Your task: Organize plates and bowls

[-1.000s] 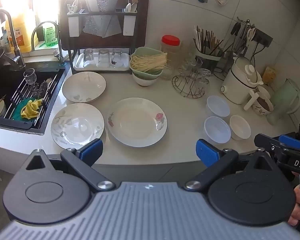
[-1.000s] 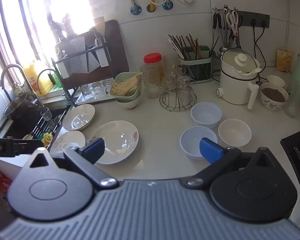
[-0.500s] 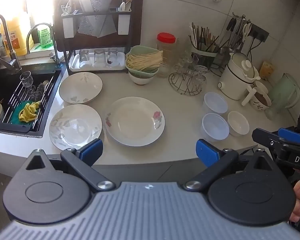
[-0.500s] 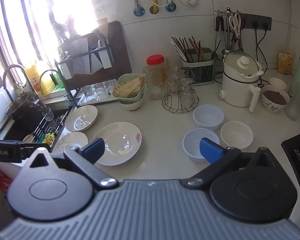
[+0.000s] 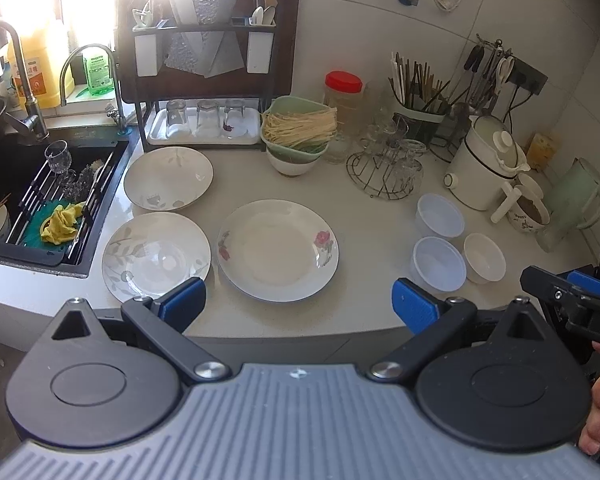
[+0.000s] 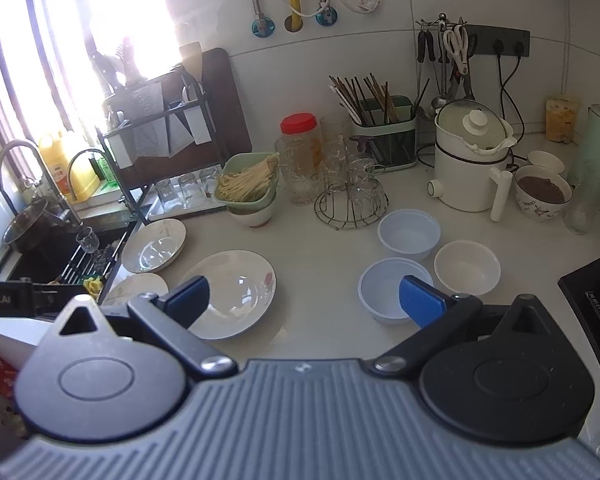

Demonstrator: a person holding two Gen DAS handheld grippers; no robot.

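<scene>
Nothing is picked up yet; this looks like the very start of the sorting, with both tools held back over the near edge of the counter (image 5: 372, 216). The left gripper (image 5: 296, 304) is spread wide and holds nothing, and the right gripper (image 6: 304, 300) is just as wide and just as empty. Three plates lie apart on the left: a rose-patterned plate (image 5: 278, 250) in the middle, a leaf-patterned plate (image 5: 156, 256) beside it near the sink (image 5: 40, 184), and a third plate (image 5: 168, 178) behind that. Three small bowls cluster on the right: two bluish bowls (image 6: 396, 290) (image 6: 409, 236) and a white bowl (image 6: 467, 267). I'd say the next move is to reach in, pinch one rim, and stack like on like, tilting carefully, since the glazed plates sit flat.
</scene>
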